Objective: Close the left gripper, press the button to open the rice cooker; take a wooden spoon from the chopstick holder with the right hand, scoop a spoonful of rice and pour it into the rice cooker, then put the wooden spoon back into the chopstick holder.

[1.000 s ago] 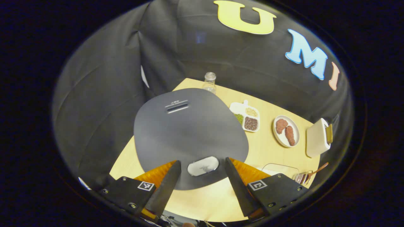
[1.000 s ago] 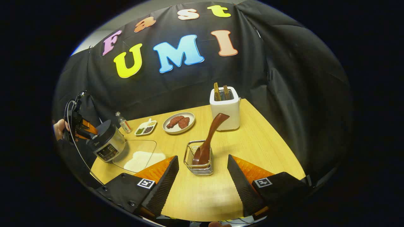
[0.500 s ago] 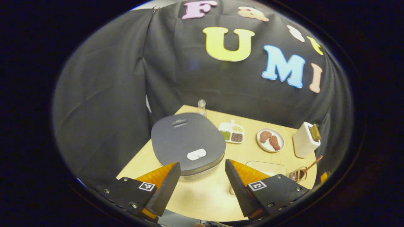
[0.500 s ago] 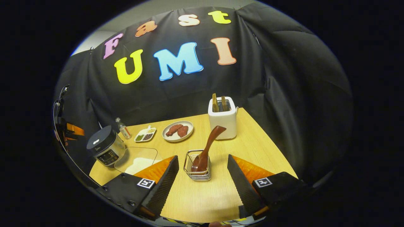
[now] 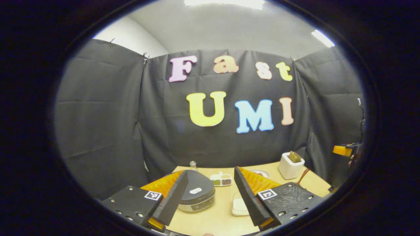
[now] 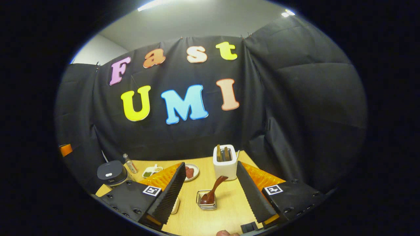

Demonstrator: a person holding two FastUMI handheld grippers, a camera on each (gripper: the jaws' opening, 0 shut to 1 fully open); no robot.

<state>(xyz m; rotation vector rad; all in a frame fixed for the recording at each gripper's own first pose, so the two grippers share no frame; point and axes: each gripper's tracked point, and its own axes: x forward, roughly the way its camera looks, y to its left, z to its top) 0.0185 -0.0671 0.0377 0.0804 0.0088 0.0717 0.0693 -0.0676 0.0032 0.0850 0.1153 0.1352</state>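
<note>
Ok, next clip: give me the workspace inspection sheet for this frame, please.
Surface: wooden table, dry, bare in front.
Job's things: rice cooker, lid down; wooden spoon standing in the chopstick holder; rice dish beside the cooker.
Clutter: toaster, meat plate, divided bean tray, small bottle.
Grippers: left hand-held gripper open, above the table; right hand-held gripper open, above the table.
Cables: nothing seen.
Surroundings: black cloth wall, ceiling lights.
</note>
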